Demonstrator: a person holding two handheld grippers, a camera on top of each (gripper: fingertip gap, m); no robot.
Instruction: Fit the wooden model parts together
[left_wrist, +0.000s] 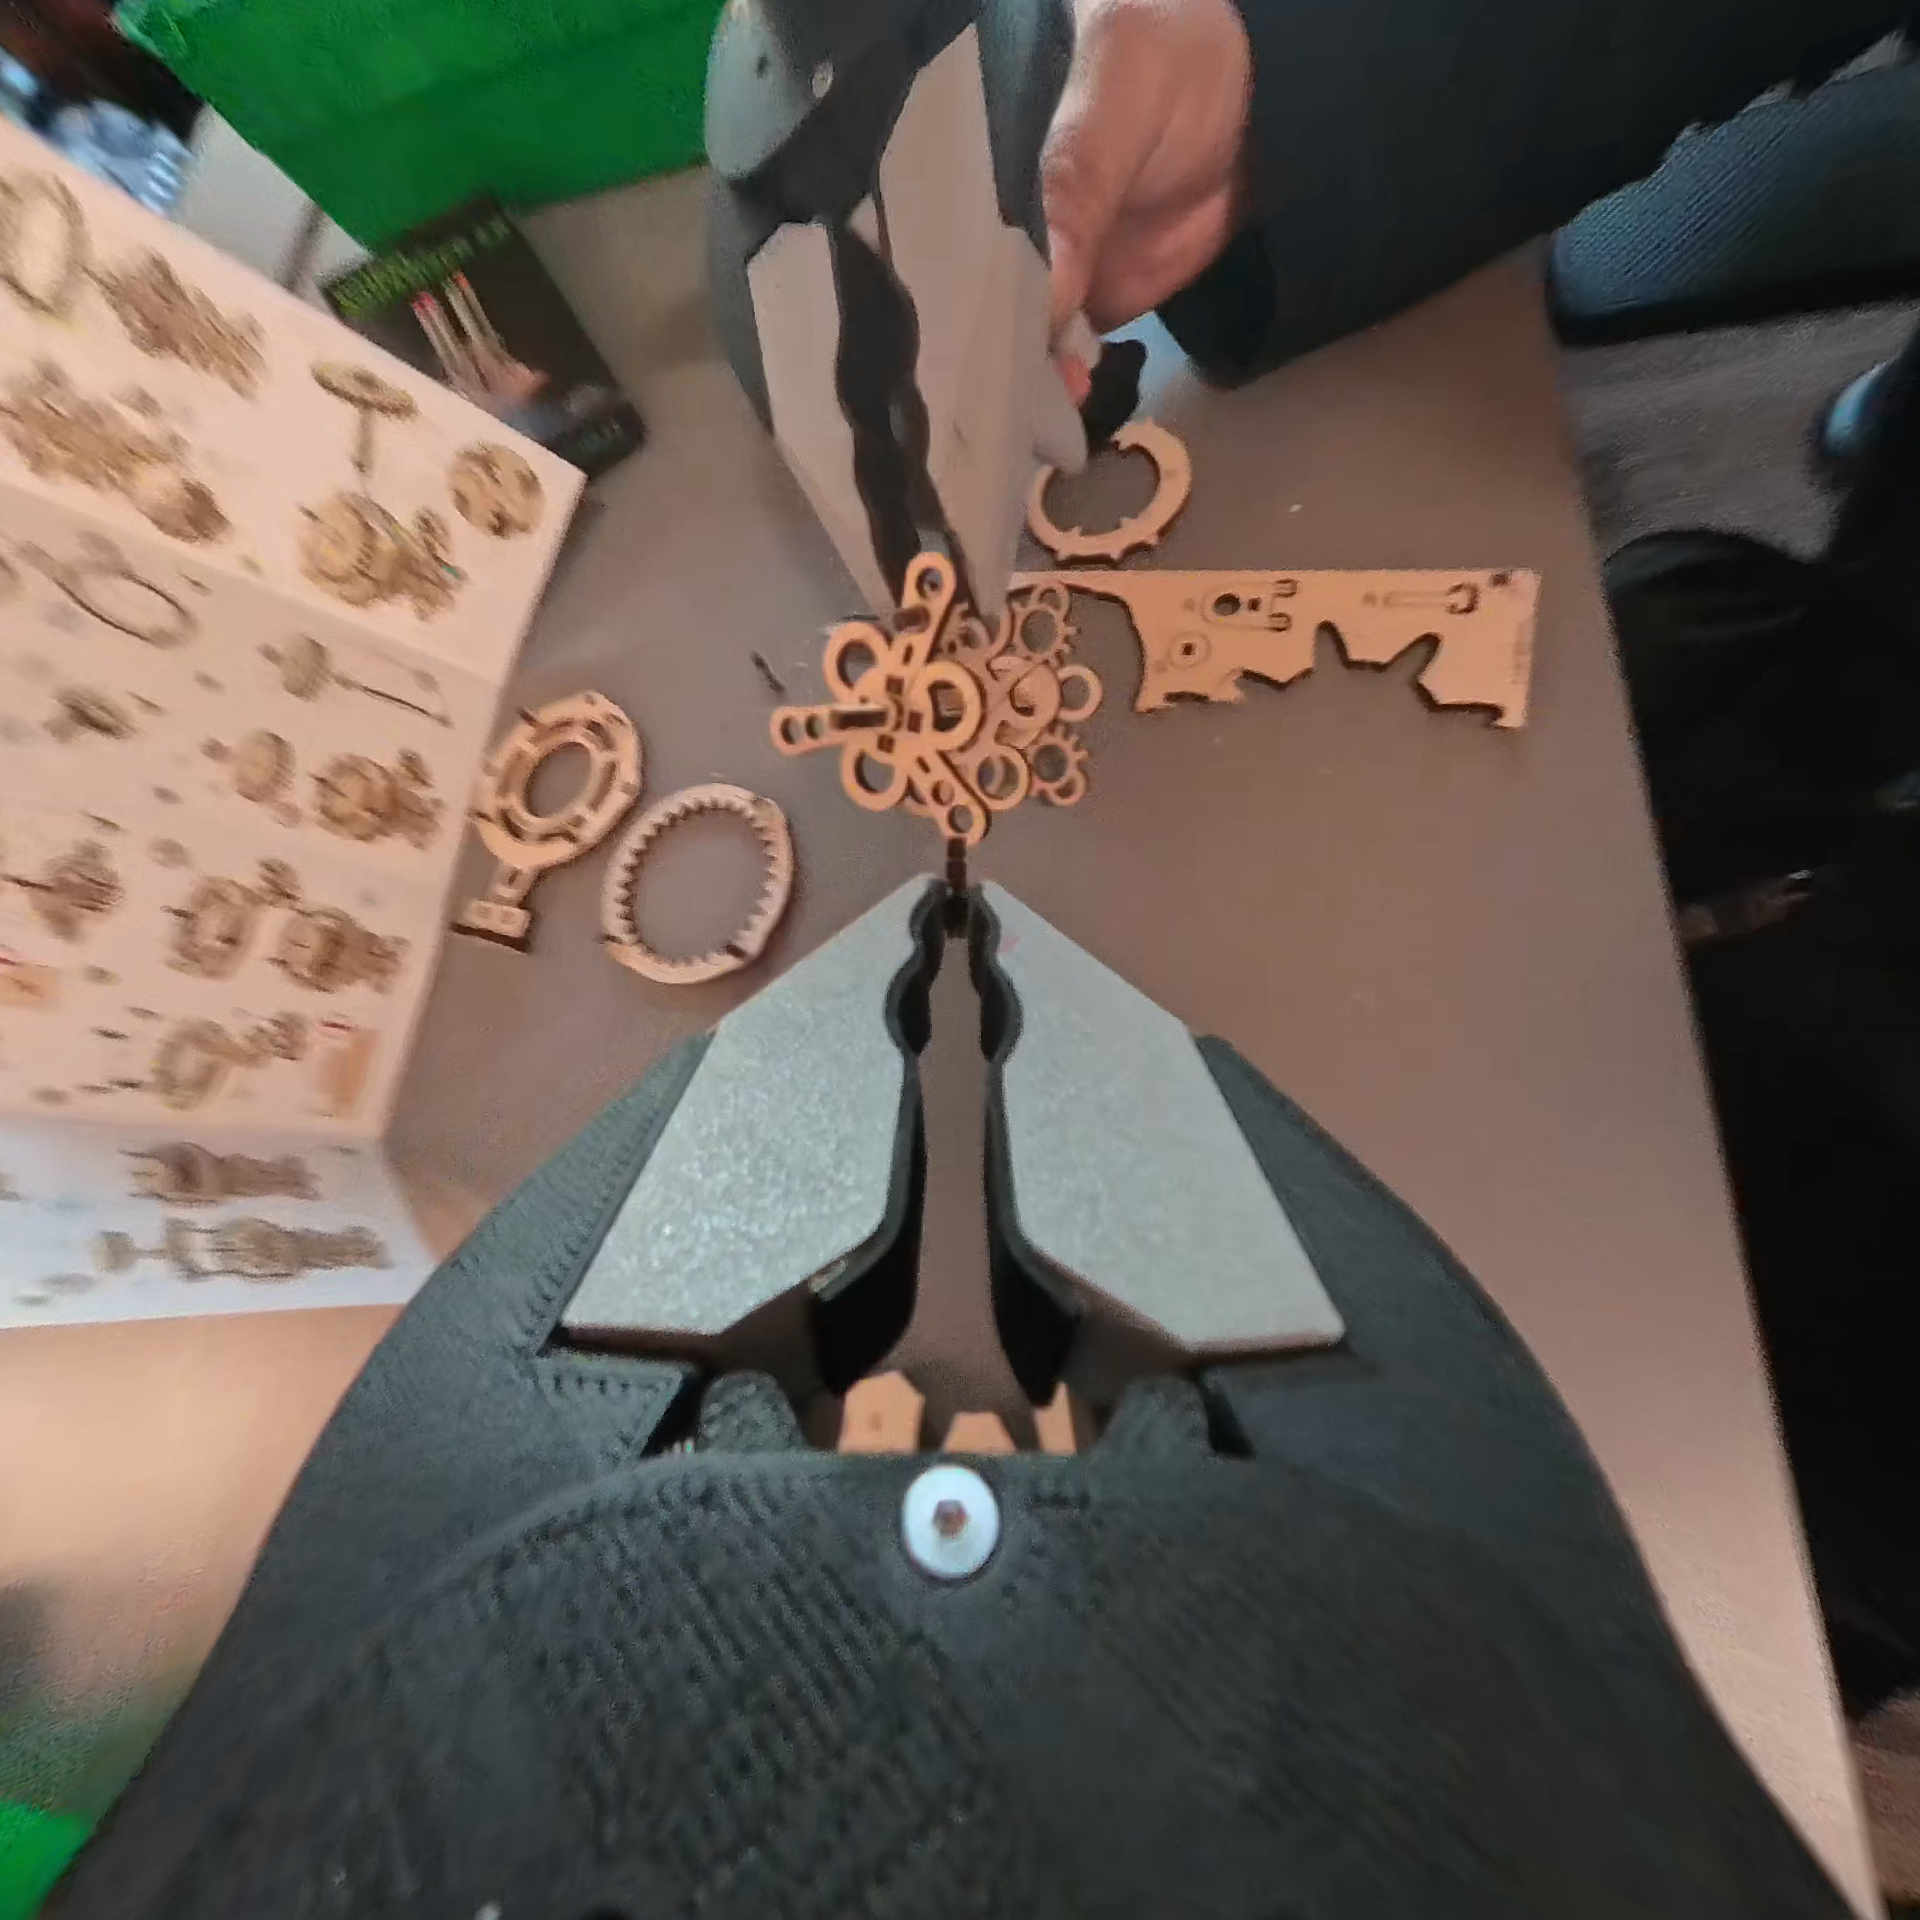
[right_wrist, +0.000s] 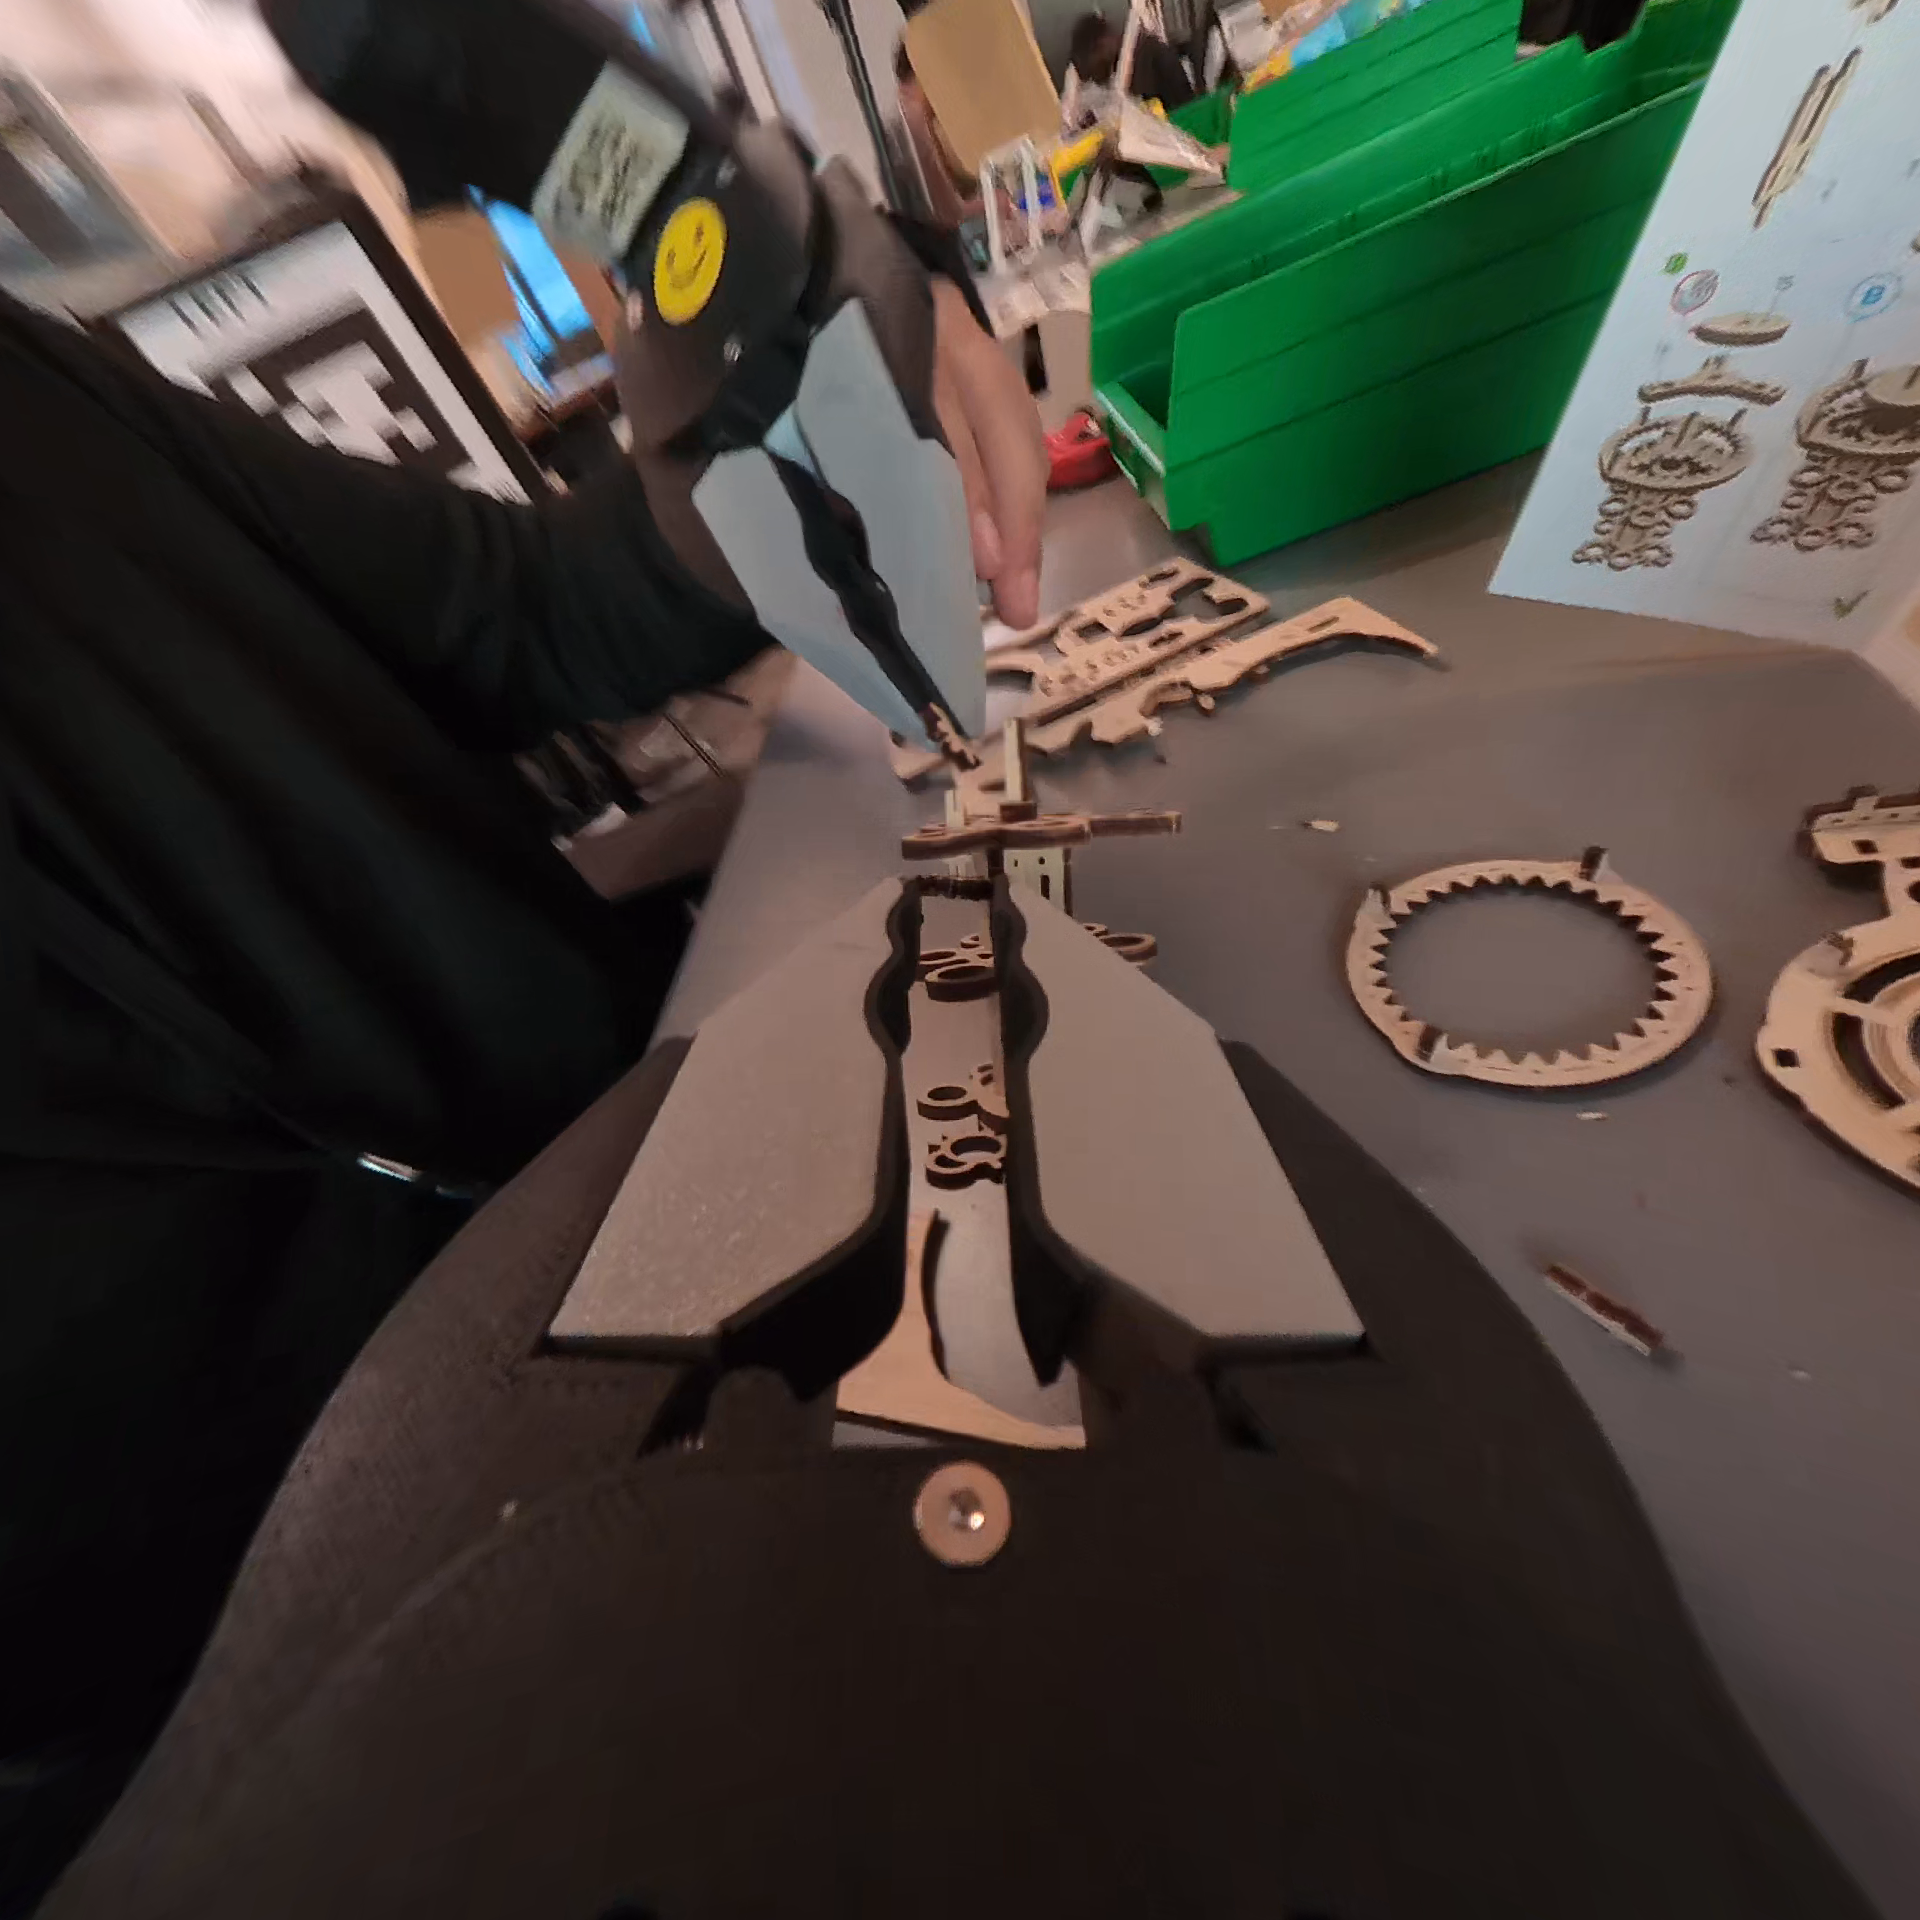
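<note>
Two grabbers meet over a gray table (left_wrist: 1299, 935), and both hold the same little wooden model (left_wrist: 940, 717) up in the air between them. The model is a bunch of flat wooden loops, small gears and slotted arms stuck together on a thin stick. The left gripper (left_wrist: 954, 896) has its tips pinched nearly together on the dark bottom end of that stick, with only a thin gap left. The right gripper (right_wrist: 954, 883) is pinched on an edge of the model too, at the far side from the left one, and its tips are a bit wider apart because the wood sits between them. A bare hand (left_wrist: 1132, 208) holds the right gripper from above. On the table just below and to the left lie a wooden ring with teeth inside (left_wrist: 701, 883) and a round wooden frame with a short stem (left_wrist: 551, 800), close beside each other. Farther back lies an open ring with notches (left_wrist: 1112, 499), and next to it a long flat wooden sheet with cut-out shapes (left_wrist: 1330, 649). A big paper guide with pictures of the parts (left_wrist: 208, 675) stands along the left side. A green bin (right_wrist: 1351, 343) sits behind it.
</note>
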